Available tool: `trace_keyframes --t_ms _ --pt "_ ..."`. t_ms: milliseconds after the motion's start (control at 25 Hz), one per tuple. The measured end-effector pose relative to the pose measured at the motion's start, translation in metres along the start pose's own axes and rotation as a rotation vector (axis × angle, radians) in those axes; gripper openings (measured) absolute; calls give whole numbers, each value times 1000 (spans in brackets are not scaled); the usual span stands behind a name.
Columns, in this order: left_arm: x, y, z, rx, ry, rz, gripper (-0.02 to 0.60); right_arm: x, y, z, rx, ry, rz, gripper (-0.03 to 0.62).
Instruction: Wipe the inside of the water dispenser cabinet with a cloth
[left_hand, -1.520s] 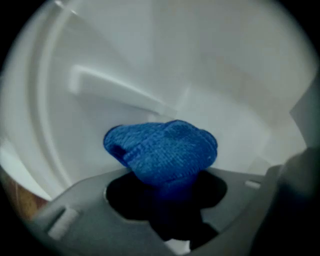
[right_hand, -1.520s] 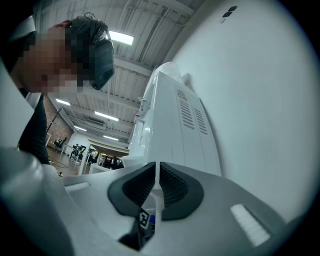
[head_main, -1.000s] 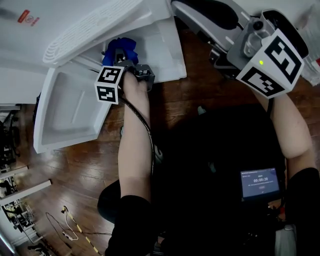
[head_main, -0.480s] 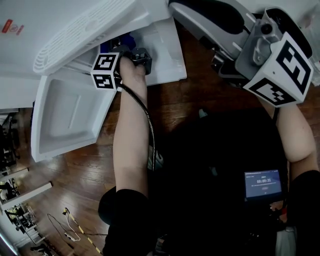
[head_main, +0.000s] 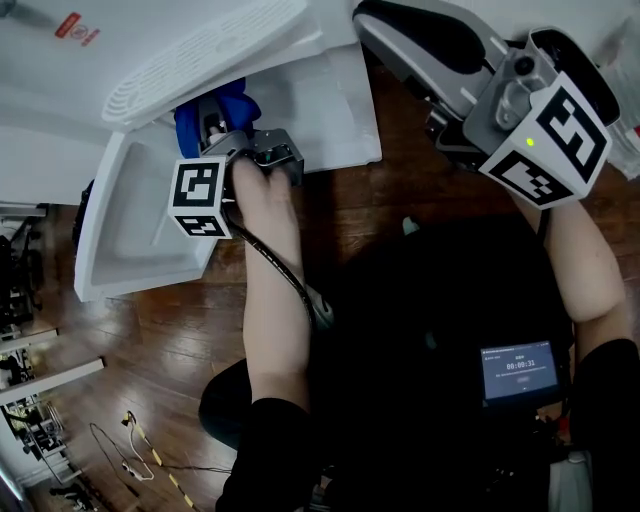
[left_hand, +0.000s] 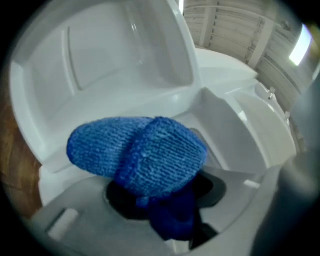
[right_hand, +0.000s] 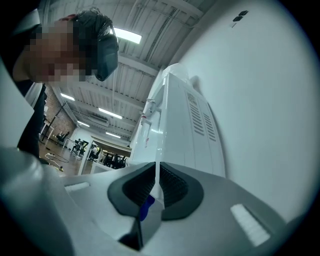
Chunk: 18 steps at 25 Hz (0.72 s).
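Note:
My left gripper (head_main: 218, 128) is shut on a bunched blue knitted cloth (head_main: 212, 108) at the mouth of the white water dispenser's (head_main: 60, 100) lower cabinet. The cabinet door (head_main: 130, 235) hangs open to the left. In the left gripper view the cloth (left_hand: 140, 152) covers the left gripper (left_hand: 160, 195), with the door's inner face (left_hand: 100, 55) behind it. My right gripper (head_main: 372, 16) is held off to the right of the cabinet, jaws shut and holding nothing. The right gripper (right_hand: 157, 187) looks up the tall dispenser (right_hand: 175, 125) from the side.
A dark wooden floor (head_main: 150, 340) lies below, with cables (head_main: 130, 440) at the lower left. A small lit screen (head_main: 518, 368) sits at the lower right. A white wall (right_hand: 260, 90) stands behind the dispenser.
The left gripper first pushed deeper into the cabinet with the cloth, then drew back out and rose, so more of the cloth shows. The right gripper stayed in place.

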<state>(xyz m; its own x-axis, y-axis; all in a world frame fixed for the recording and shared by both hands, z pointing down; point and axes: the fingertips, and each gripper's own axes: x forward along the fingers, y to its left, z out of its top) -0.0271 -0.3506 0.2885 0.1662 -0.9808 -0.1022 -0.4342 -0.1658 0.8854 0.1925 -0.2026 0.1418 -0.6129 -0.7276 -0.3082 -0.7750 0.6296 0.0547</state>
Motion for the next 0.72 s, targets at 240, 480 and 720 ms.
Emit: trace_keyframes --t_ms 240,480,720 --pt "44 5 -14 66 -21 16 195 1 2 -12 4 23 20 28" --pt "84 13 -25 62 -27 6 195 1 -13 -4 47 -24 10 28" --pt "109 12 -36 58 19 -31 195 0 -20 -5 68 -31 -11 23"
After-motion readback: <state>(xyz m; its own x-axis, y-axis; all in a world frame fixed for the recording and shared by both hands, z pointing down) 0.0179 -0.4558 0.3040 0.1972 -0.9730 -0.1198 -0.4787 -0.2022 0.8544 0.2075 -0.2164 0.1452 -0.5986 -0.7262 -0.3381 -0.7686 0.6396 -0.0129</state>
